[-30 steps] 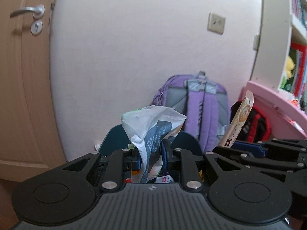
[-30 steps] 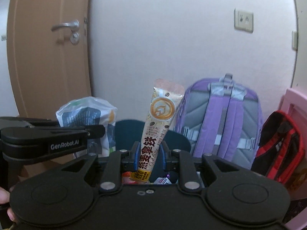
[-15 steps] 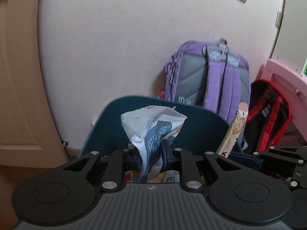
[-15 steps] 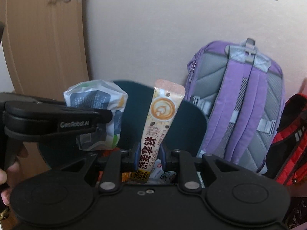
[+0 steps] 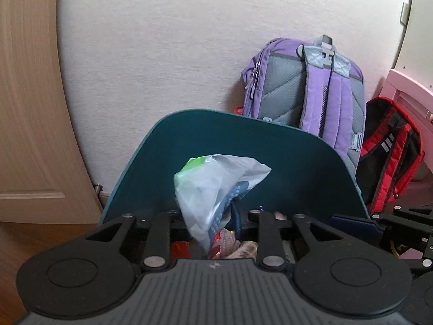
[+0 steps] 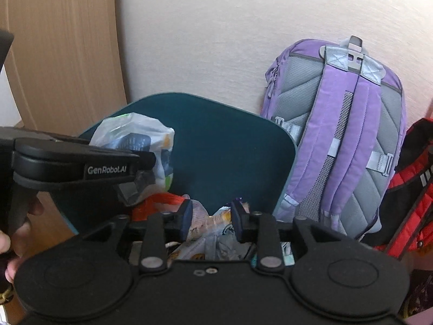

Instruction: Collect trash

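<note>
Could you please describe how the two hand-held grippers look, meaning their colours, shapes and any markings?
Both are matte black plastic. The left gripper and right gripper each have two round discs, angular linkage arms with silver rivets, and dark blue finger pads. The left one's side, in the right wrist view, carries white lettering "GenRobot.AI".

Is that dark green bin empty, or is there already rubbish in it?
Not empty. The bin already holds a heap of wrappers, seen under the right gripper.

A purple-and-grey fabric backpack (image 5: 305,92) leans against the pale wall (image 5: 167,43), beside a red-and-black bag (image 5: 389,146) and wooden door (image 5: 29,113).
</note>
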A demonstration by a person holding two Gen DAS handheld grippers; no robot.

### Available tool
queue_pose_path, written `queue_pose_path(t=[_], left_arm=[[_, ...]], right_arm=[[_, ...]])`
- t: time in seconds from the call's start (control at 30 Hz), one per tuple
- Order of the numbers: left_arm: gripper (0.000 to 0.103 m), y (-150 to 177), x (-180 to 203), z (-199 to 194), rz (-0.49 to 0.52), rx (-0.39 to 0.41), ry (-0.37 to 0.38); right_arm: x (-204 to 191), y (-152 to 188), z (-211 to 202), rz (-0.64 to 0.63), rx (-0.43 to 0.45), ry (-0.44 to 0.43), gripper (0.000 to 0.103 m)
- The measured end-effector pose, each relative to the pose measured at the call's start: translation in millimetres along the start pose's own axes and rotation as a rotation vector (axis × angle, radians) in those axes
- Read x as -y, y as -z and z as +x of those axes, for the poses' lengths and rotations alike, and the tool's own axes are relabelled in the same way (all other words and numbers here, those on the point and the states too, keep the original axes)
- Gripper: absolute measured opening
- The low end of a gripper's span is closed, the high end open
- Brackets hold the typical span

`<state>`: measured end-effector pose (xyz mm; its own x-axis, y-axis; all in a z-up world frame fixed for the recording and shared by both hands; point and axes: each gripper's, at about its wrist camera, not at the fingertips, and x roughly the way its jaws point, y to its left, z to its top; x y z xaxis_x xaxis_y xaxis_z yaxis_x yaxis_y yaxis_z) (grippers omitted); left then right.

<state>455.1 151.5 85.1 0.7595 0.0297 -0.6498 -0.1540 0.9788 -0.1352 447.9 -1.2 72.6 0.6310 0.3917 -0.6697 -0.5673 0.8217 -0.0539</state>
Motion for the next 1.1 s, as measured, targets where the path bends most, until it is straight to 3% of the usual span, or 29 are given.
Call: queue_pose_path(t=[0.1, 0.13, 0.17, 0.3, 0.4, 0.83, 1.0, 1.1], left_arm=[[0.042, 2, -1, -13, -0.014, 0.02, 0.009], [0.056, 3, 0, -18, -0.017, 0.032, 0.009], [0.063, 4, 0, -25, -0.019, 0.048, 0.008], [0.067, 8, 1, -51, -0.016, 0.098, 0.027], [0.081, 13, 2, -70, -0.018, 0.129, 0.024], [0.082, 39, 5, -150, -0.007, 0.222, 0.027], [0.093, 55, 3, -175, -0.002, 0.245, 0.002], [0.094, 65, 2, -188, -0.002, 0.258, -0.008]], right_arm=[[1, 0, -13, 0.021, 0.019, -0.007, 0.036], [1, 1, -19, 0.03, 0.028, -0.011, 0.037], [1, 1, -24, 0.036, 0.036, -0.013, 0.038], [-1, 2, -48, 0.063, 0.068, -0.027, 0.04], [-2, 6, -68, 0.078, 0.093, -0.036, 0.044], [-13, 26, -143, 0.095, 0.201, -0.077, 0.066], [-14, 37, -168, 0.1, 0.234, -0.1, 0.078], [-16, 44, -180, 0.106, 0.257, -0.114, 0.086]])
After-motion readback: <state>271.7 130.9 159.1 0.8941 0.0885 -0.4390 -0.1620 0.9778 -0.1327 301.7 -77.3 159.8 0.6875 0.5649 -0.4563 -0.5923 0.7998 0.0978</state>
